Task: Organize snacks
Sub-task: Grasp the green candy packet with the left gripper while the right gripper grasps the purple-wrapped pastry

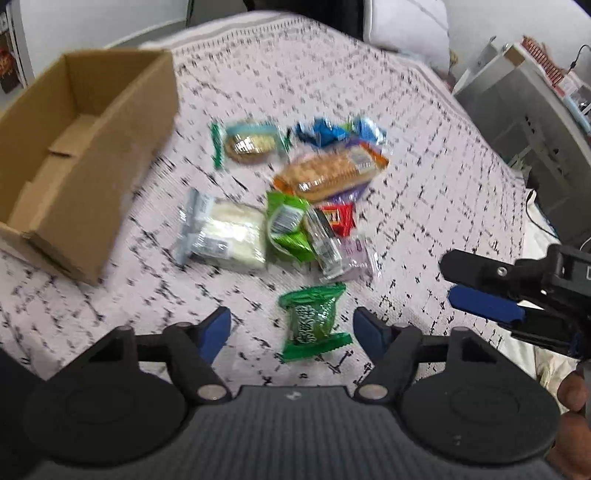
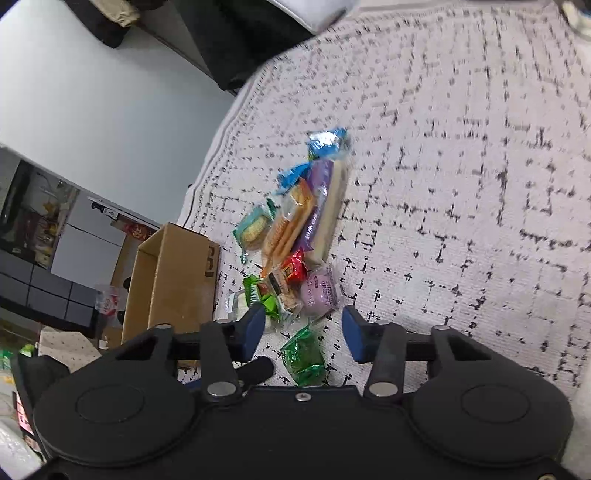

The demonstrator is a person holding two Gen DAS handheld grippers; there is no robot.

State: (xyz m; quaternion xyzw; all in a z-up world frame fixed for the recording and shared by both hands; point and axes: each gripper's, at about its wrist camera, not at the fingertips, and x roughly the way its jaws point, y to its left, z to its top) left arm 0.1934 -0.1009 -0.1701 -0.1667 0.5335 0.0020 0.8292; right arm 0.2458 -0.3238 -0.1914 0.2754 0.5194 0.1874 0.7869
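Several wrapped snacks lie in a heap on the patterned bedspread (image 1: 424, 147): an orange cracker pack (image 1: 325, 173), a round cookie pack (image 1: 251, 144), a white cake pack (image 1: 225, 232), a red packet (image 1: 340, 218) and a purple one (image 1: 358, 254). A dark green packet (image 1: 314, 317) lies alone, nearest me, in the gap of my left gripper (image 1: 291, 328), which is open and not touching it. My right gripper (image 2: 303, 325) is open too, above the same green packet (image 2: 304, 354) and beside the purple packet (image 2: 319, 291). An open, empty cardboard box (image 1: 122, 184) stands left of the heap.
The right gripper (image 1: 448, 278) also shows at the right edge of the left wrist view, with a person's hand (image 1: 572, 391) below it. A white shelf unit (image 1: 535, 110) stands past the bed's right side, a pillow (image 1: 406, 33) at the far end. Dark cabinets (image 2: 37, 288) stand beyond the box (image 2: 177, 280).
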